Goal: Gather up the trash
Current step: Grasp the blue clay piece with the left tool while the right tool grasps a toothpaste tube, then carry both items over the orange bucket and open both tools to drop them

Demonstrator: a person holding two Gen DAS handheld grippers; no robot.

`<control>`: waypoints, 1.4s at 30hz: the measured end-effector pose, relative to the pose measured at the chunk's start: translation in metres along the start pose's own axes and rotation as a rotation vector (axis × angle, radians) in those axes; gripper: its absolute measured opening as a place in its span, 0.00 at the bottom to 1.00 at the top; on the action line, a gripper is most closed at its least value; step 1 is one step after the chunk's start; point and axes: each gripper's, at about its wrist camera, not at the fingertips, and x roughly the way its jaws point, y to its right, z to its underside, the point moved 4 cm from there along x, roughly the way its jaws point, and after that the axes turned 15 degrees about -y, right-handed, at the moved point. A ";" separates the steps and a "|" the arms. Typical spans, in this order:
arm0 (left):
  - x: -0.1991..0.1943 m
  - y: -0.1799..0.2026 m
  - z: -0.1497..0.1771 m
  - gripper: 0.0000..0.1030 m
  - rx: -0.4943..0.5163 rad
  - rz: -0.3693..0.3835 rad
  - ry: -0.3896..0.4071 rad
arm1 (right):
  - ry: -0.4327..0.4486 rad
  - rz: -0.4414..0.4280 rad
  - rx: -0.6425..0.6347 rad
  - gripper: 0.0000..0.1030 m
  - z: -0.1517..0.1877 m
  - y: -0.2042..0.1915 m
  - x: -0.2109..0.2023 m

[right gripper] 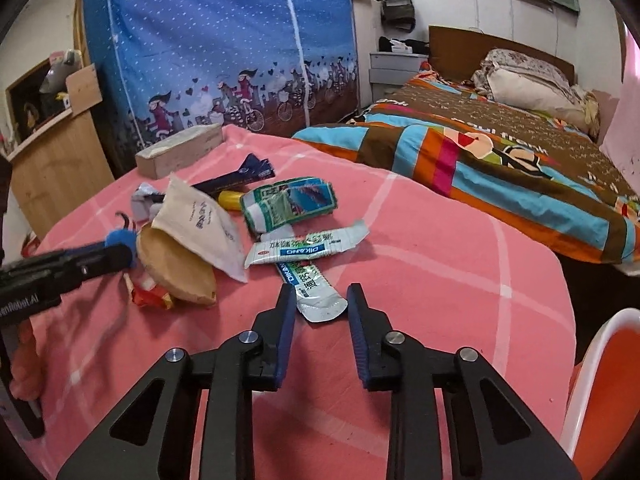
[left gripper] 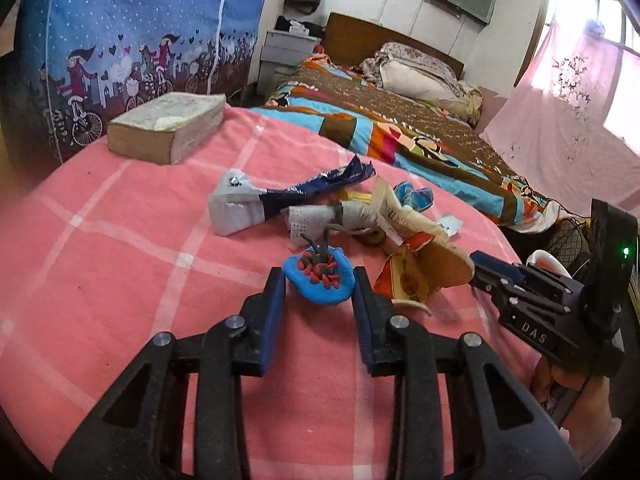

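A pile of trash lies on the pink checked cloth (left gripper: 120, 240). My left gripper (left gripper: 319, 276) is open, its fingers on either side of a blue clay lump with red bits (left gripper: 320, 280). Behind it lie a silver and dark blue wrapper (left gripper: 276, 196), a grey wrapper (left gripper: 340, 216) and a beige pouch (left gripper: 424, 248). My right gripper (right gripper: 320, 294) is open around the near end of a flattened green and white tube (right gripper: 316, 296). A second white tube (right gripper: 308, 246) and a green packet (right gripper: 290, 202) lie beyond. The left gripper also shows in the right wrist view (right gripper: 100, 256).
A thick old book (left gripper: 168, 128) lies at the cloth's far left. A bed with a striped quilt (right gripper: 500, 168) stands to the right. A blue fabric wardrobe (right gripper: 224, 52) stands behind. An orange and white chair (right gripper: 600, 392) is at the near right.
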 end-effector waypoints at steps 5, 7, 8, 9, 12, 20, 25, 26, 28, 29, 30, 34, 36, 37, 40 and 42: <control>-0.013 0.005 0.002 0.36 0.016 -0.014 0.054 | 0.023 0.014 -0.029 0.20 0.008 -0.007 -0.010; -0.017 0.010 0.003 0.36 0.034 -0.021 0.074 | 0.037 0.021 -0.035 0.19 0.013 -0.008 -0.017; -0.019 0.013 0.004 0.36 0.045 -0.024 0.082 | 0.045 0.023 -0.037 0.19 0.016 -0.009 -0.021; -0.021 0.017 0.005 0.36 0.056 -0.023 0.088 | 0.051 0.022 -0.039 0.19 0.019 -0.009 -0.025; -0.023 0.025 0.008 0.36 0.070 -0.005 0.081 | 0.044 0.007 -0.045 0.19 0.028 -0.010 -0.031; -0.013 0.050 0.030 0.35 0.108 0.023 0.012 | 0.035 -0.014 -0.049 0.20 0.056 -0.007 -0.046; -0.008 0.058 0.039 0.35 0.122 0.017 -0.010 | 0.023 -0.046 -0.037 0.22 0.064 -0.003 -0.043; -0.008 0.059 0.040 0.35 0.123 0.016 -0.010 | 0.022 -0.047 -0.035 0.23 0.064 -0.003 -0.042; -0.009 0.060 0.040 0.35 0.126 0.010 -0.005 | 0.030 -0.054 -0.033 0.26 0.064 -0.003 -0.042; -0.010 0.060 0.039 0.35 0.126 0.007 -0.002 | 0.036 -0.063 -0.036 0.28 0.063 -0.004 -0.043; -0.010 0.060 0.039 0.35 0.125 0.007 -0.002 | 0.040 -0.065 -0.042 0.31 0.062 -0.006 -0.043; -0.009 0.059 0.042 0.35 0.119 0.006 -0.003 | 0.024 -0.075 -0.062 0.33 0.058 -0.014 -0.035; -0.009 0.058 0.043 0.35 0.114 0.008 -0.004 | 0.021 -0.070 -0.057 0.32 0.057 -0.017 -0.030; -0.009 0.058 0.043 0.35 0.111 0.010 -0.003 | 0.019 -0.072 -0.048 0.30 0.055 -0.017 -0.028; -0.009 0.057 0.045 0.35 0.106 0.014 0.001 | 0.024 -0.110 -0.002 0.20 0.054 -0.012 -0.028; -0.010 0.057 0.045 0.35 0.107 0.015 0.006 | 0.031 -0.115 0.008 0.20 0.056 -0.010 -0.029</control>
